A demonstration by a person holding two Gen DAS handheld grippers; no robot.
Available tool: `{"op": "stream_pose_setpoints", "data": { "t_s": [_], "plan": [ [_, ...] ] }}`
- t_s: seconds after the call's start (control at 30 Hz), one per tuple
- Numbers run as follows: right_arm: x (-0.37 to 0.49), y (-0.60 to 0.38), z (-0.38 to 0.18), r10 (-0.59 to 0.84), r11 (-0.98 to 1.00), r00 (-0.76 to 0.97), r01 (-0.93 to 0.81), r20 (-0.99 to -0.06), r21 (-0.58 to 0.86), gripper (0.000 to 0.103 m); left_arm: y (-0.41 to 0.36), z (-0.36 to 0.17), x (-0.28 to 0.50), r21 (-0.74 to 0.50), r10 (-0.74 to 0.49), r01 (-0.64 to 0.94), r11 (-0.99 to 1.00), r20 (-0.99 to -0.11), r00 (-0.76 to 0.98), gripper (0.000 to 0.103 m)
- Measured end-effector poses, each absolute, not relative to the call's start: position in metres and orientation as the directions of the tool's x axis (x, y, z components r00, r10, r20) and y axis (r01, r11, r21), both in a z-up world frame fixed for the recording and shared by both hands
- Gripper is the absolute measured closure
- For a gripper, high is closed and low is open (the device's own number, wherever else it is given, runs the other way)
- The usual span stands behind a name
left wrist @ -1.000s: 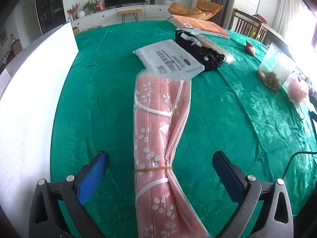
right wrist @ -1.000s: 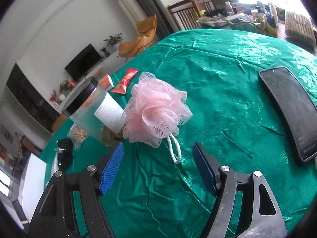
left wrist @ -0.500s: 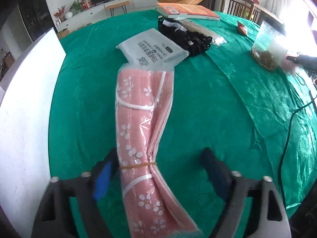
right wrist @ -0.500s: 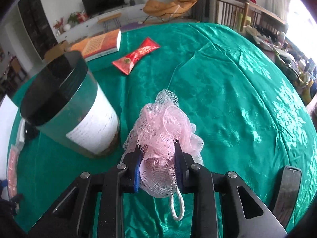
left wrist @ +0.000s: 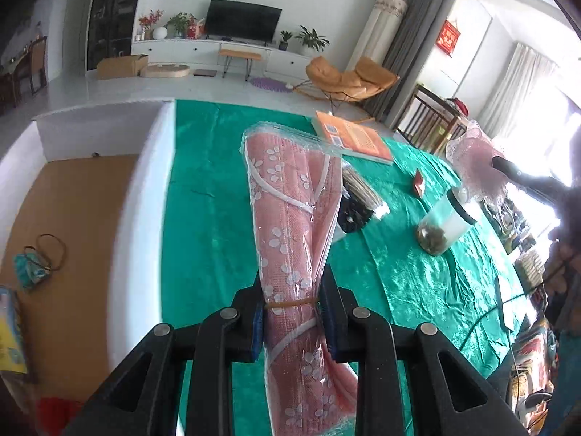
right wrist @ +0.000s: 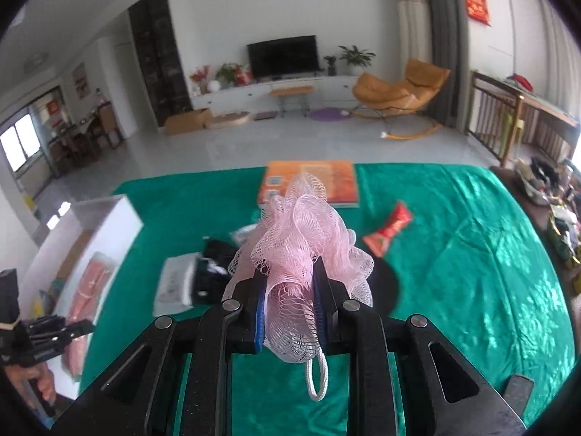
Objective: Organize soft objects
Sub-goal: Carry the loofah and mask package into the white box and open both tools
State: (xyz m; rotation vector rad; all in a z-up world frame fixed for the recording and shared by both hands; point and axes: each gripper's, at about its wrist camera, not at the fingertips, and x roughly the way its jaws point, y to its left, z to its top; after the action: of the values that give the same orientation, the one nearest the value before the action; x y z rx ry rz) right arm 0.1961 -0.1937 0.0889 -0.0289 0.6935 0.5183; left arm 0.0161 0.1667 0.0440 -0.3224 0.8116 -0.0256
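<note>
My left gripper (left wrist: 292,305) is shut on a pink flowered pack of face masks (left wrist: 290,200) at its rubber band, and the pack hangs lifted over the green table (left wrist: 207,218). The jaws of my right gripper (right wrist: 288,290) are closing with a pink mesh bath sponge (right wrist: 301,232) pressed between the pads, its white cord loop dangling below. The left wrist view shows the sponge (left wrist: 475,160) raised at the far right. In the right wrist view the mask pack (right wrist: 87,290) hangs at the left over a white box (right wrist: 109,218).
The white box (left wrist: 145,189) with a brown floor sits left of the table and holds a small teal item (left wrist: 32,269). On the cloth lie an orange book (right wrist: 312,178), a red packet (right wrist: 388,229), a black bundle (right wrist: 214,272), a grey bag (right wrist: 174,283) and a jar (left wrist: 443,225).
Both grippers went from open to shut, the left on the mask pack, the right on the sponge. Both then rose off the table with their loads, and the right wrist rolled upright.
</note>
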Motion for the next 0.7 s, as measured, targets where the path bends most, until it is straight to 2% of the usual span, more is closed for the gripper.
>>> {"op": "stream_pose_setpoints", "data": {
  "t_s": [0.17,0.2,0.27,0.3,0.33,0.4,0.47,0.53,0.63,0.7],
  "plan": [
    [0.128,-0.052,0.108,0.732,0.618,0.394,-0.727,-0.556,0.299,0.08,0.253,0.069,-0.044,-0.176,0.079,-0.29,0.941,-0.718,0.691,0.076],
    [0.115,-0.023,0.107,0.768,0.561,0.328,-0.758,-0.55,0.332,0.08,0.268,0.069,-0.056,-0.15,0.131,-0.339,0.929,-0.722,0.679,0.072],
    [0.091,0.028,0.099,0.812,0.464,0.207,-0.796,-0.545,0.389,0.08,0.299,0.066,-0.078,-0.108,0.232,-0.443,0.89,-0.729,0.644,0.049],
    [0.082,0.051,0.093,0.824,0.427,0.159,-0.805,-0.543,0.413,0.073,0.311,0.063,-0.087,-0.094,0.276,-0.491,0.866,-0.728,0.627,0.017],
    [0.075,0.07,0.084,0.837,0.39,0.106,-0.805,-0.538,0.447,0.058,0.321,0.061,-0.097,-0.091,0.322,-0.539,0.837,-0.716,0.62,0.0],
    [0.071,0.095,0.063,0.839,0.334,-0.013,-0.777,-0.543,0.534,0.028,0.334,0.057,-0.111,-0.103,0.379,-0.602,0.792,-0.69,0.617,0.0],
    [0.074,0.095,0.047,0.838,0.341,-0.032,-0.749,-0.545,0.568,0.029,0.337,0.049,-0.113,-0.126,0.37,-0.612,0.78,-0.697,0.614,0.0],
    [0.083,0.073,0.036,0.839,0.378,0.024,-0.743,-0.543,0.552,0.029,0.329,0.045,-0.107,-0.15,0.349,-0.594,0.79,-0.687,0.637,0.0],
    [0.099,0.026,0.017,0.768,0.53,0.208,-0.737,-0.606,0.419,0.028,0.294,0.044,-0.089,-0.191,0.272,-0.503,0.843,-0.655,0.705,0.0],
    [0.108,-0.007,-0.005,0.658,0.654,0.349,-0.704,-0.667,0.278,0.027,0.265,0.046,-0.072,-0.216,0.194,-0.416,0.883,-0.64,0.744,0.0]
  ]
}}
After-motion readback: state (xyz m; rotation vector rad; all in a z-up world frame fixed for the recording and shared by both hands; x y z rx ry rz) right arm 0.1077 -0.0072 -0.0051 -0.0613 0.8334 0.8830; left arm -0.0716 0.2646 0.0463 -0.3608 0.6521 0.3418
